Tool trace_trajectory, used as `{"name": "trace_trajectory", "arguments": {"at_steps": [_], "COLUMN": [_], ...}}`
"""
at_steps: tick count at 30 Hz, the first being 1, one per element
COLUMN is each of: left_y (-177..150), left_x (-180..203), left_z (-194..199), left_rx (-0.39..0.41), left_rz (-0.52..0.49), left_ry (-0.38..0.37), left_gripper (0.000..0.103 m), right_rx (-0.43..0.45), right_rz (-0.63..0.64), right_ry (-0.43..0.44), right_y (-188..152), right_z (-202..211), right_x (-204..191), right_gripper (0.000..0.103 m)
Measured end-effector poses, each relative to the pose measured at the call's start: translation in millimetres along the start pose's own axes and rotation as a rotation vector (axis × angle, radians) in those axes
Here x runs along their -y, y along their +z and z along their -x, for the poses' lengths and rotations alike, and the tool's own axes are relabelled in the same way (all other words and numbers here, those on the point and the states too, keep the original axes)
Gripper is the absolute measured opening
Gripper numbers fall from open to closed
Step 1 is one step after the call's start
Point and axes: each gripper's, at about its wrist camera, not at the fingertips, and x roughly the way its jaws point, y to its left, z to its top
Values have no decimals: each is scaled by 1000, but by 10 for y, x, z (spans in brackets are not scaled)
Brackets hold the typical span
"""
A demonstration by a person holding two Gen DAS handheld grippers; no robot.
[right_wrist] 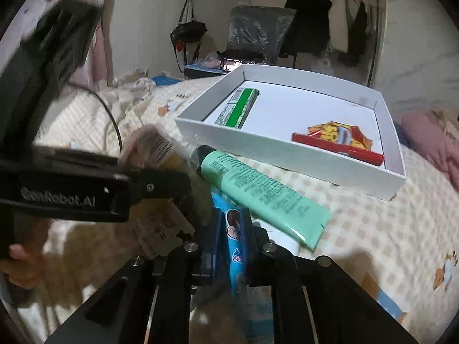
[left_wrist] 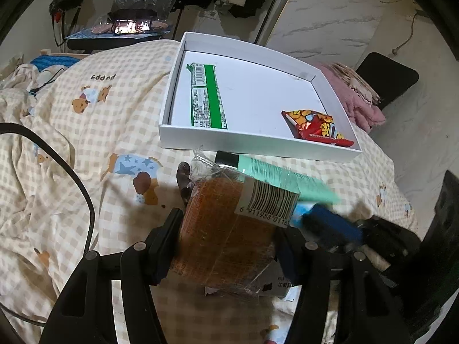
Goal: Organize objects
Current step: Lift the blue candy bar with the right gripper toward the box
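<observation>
The left tongs (left_wrist: 226, 238) clamp a clear-wrapped orange-brown biscuit pack (left_wrist: 226, 229) with a barcode label; the right tongs (right_wrist: 229, 229) pinch a thin blue snack packet (right_wrist: 236, 246). Both hover over a bed's checked bear-print quilt (left_wrist: 94, 109), near a matte mint-green plastic tube (right_wrist: 258, 192). Beyond it, a shallow white cardboard box (left_wrist: 252, 143) holds 2 items: a green bar wrapper (left_wrist: 208, 97) and a glossy red-yellow packet (left_wrist: 315, 126). Only the right view shows hanging dark clothes (right_wrist: 309, 14).

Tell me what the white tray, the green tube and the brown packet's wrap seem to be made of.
White tray: probably matte cardboard; thin, flat folded walls with sharp corners.
Green tube: likely soft plastic, satin finish; flat crimped end and a dark cap.
Brown packet, held in the left gripper: clear glossy plastic film; it wrinkles, glints and shows the contents.
</observation>
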Motion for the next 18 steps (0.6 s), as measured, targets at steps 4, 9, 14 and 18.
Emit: {"name": "trace_trajectory", "arguments": {"at_steps": [4,9,14,18], "left_y": [-2,-6,-8,-11], "left_x": [3,21,37,45], "left_z": [-8,-11,-22,-23], "left_rx": [-4,-7,-10,-11], "left_rz": [-4,-16,-21,-24], "left_ry": [1,1,2,4], "left_gripper": [64,64,64,64], "right_rx": [50,72,11,5], "right_rz": [-109,-253,-353,-417], "right_ry": [31,123,159,82], "right_y": [84,130,180,182], "right_z": [130,246,348,446], "right_x": [227,466,653,835], "right_gripper": [9,9,9,9]}}
